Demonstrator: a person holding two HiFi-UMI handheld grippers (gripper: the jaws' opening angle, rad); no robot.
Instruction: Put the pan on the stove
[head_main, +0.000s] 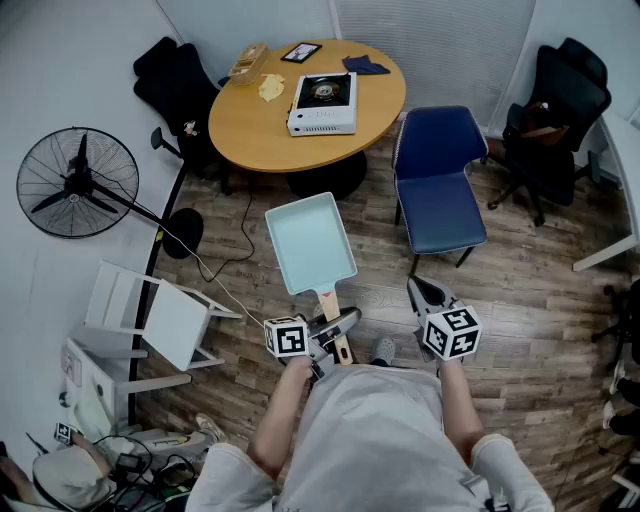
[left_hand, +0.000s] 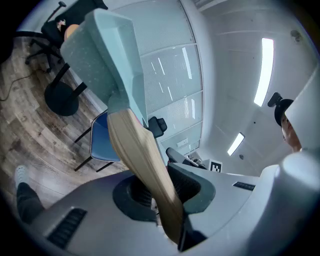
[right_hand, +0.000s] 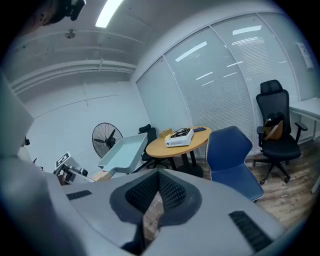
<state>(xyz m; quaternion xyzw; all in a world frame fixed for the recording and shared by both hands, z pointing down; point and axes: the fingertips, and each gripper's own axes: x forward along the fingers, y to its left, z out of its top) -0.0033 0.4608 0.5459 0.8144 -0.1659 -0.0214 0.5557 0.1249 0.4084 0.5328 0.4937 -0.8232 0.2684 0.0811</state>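
Pale blue pan (head_main: 310, 243) hangs at twelve o'clock, its wooden handle (head_main: 333, 316) clamped in my left gripper (head_main: 338, 327) — my right gripper (head_main: 427, 293) is closed, empty. The stove (head_main: 323, 103) sits on the table (head_main: 250, 125) beyond; gripped so far back, the pan may sag and slip

Pale-blue rectangular pan (head_main: 311, 243) is held aloft; white stove (head_main: 323, 103) sits on table (head_main: 250, 128).

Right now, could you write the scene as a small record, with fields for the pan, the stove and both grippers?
pan: pale blue, rectangular, held over the wooden floor
stove: portable, on the round table, nothing on it
left gripper: shut on the pan's wooden handle
right gripper: shut, empty
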